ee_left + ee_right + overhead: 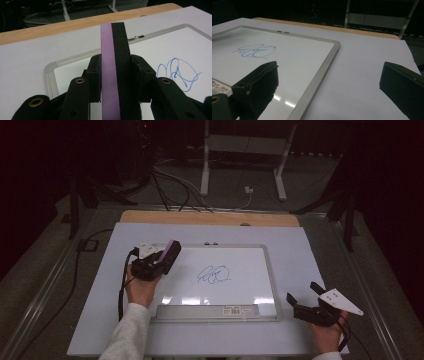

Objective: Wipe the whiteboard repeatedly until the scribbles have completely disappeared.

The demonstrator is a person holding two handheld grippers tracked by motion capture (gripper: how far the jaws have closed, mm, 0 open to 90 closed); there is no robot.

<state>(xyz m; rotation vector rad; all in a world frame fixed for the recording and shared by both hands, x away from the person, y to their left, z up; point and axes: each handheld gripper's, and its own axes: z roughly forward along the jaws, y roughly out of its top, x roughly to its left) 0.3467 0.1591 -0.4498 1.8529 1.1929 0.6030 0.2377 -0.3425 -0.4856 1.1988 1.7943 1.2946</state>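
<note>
A whiteboard (250,257) (75,75) (294,55) lies flat on the white table, with a blue scribble (213,274) (178,72) (254,51) near its middle. My left gripper (169,255) (115,65) hovers over the board's top-left corner, shut on an eraser (170,249) (115,60) with a purple side and a black felt side. The eraser stands on edge between the jaws, to the left of the scribble. My right gripper (302,292) (329,75) rests open by the board's lower-right corner, nothing between its jaws.
A metal tray (207,311) runs along the board's near edge. The white table top (310,250) ends in a wooden strip (210,218) at the far side. Cables and a white stand (245,145) sit on the floor beyond.
</note>
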